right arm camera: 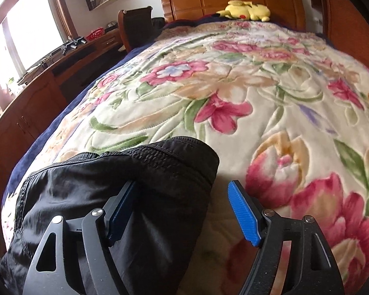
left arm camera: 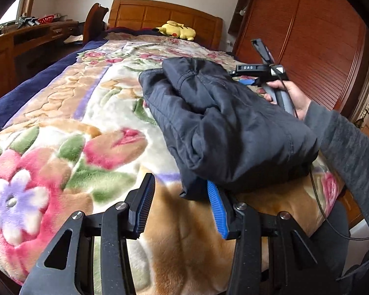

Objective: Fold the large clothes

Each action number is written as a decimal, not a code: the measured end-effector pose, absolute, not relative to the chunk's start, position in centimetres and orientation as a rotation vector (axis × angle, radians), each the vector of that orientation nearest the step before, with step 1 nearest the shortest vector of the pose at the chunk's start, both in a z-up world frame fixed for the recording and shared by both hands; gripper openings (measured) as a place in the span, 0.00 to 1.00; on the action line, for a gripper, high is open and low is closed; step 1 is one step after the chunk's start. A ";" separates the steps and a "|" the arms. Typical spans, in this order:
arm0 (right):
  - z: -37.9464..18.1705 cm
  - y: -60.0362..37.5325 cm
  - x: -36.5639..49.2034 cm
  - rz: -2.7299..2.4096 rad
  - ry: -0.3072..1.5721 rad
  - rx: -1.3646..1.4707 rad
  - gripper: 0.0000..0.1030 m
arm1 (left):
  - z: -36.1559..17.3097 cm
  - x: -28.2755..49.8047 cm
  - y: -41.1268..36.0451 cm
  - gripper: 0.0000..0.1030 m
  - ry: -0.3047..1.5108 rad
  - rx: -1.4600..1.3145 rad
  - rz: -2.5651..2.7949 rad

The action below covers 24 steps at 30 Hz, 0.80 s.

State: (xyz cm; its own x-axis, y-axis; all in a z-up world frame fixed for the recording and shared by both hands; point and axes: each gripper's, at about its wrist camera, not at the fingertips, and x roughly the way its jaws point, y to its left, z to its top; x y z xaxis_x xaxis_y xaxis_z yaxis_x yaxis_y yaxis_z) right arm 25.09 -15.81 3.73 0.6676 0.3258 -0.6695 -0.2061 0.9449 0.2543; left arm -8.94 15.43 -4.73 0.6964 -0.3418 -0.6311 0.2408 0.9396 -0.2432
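A dark navy padded jacket [left arm camera: 223,123] lies folded in a bundle on the floral blanket [left arm camera: 69,127]. My left gripper [left arm camera: 182,196] is open at the jacket's near edge, its right finger [left arm camera: 216,209] touching the fabric. My right gripper [left arm camera: 255,73] shows in the left wrist view at the jacket's far side, held in a hand. In the right wrist view the right gripper [right arm camera: 182,209] is open, with the jacket [right arm camera: 125,184] lying over its left finger [right arm camera: 120,211] and the blanket [right arm camera: 258,86] beyond.
A yellow plush toy [left arm camera: 177,30] lies by the wooden headboard [left arm camera: 164,14]. A wooden desk [left arm camera: 29,39] with clutter runs along the left of the bed. A wooden wardrobe [left arm camera: 307,36] stands on the right.
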 end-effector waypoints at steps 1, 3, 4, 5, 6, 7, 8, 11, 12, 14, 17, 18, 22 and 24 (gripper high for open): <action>3.6 -15.7 25.2 0.308 0.795 0.169 0.75 | -4.8 -8.8 15.3 0.44 0.735 -0.144 -0.325; 3.1 -15.6 25.6 0.321 0.815 0.187 0.75 | -4.9 -8.5 15.2 0.44 0.738 -0.144 -0.326; 3.0 -15.5 25.8 0.330 0.822 0.197 0.75 | -5.0 -8.3 15.1 0.44 0.739 -0.148 -0.327; 2.8 -15.4 25.9 0.340 0.831 0.204 0.74 | -4.9 -8.1 15.1 0.43 0.741 -0.150 -0.330; 2.5 -15.2 26.1 0.355 0.848 0.211 0.74 | -4.9 -8.0 15.0 0.37 0.742 -0.153 -0.341; 2.4 -15.0 26.4 0.368 0.865 0.216 0.74 | -4.9 -7.9 14.8 0.33 0.745 -0.160 -0.354; 2.1 -14.7 26.5 0.381 0.881 0.219 0.74 | -4.9 -8.0 14.7 0.31 0.745 -0.159 -0.356; 2.1 -14.0 26.8 0.398 0.883 0.186 0.68 | -4.7 -8.2 14.1 0.14 0.745 -0.160 -0.389; 2.2 -13.9 26.8 0.418 0.882 0.188 0.57 | -4.6 -8.2 13.9 0.12 0.743 -0.153 -0.385; 2.6 -13.4 26.5 0.450 0.858 0.159 0.36 | -4.3 -8.5 13.9 0.09 0.729 -0.159 -0.383; 3.4 -12.9 25.7 0.414 0.820 0.080 0.17 | -3.7 -8.9 14.1 0.08 0.701 -0.166 -0.381; 3.7 -13.0 25.4 0.403 0.800 0.075 0.13 | -3.5 -9.1 14.2 0.07 0.690 -0.165 -0.378; 4.8 -12.9 24.0 0.397 0.729 0.067 0.09 | -2.4 -10.1 15.0 0.06 0.633 -0.156 -0.340; 5.3 -12.2 23.4 0.391 0.711 0.049 0.08 | -1.9 -10.4 16.0 0.06 0.607 -0.162 -0.325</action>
State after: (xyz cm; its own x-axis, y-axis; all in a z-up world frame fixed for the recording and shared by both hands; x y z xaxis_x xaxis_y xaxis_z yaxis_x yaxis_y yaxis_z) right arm 23.43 -12.19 5.34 0.6888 0.3659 -0.6258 -0.3327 0.9265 0.1756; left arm -10.44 16.05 -1.93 0.7725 -0.3455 -0.5328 0.2514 0.9369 -0.2430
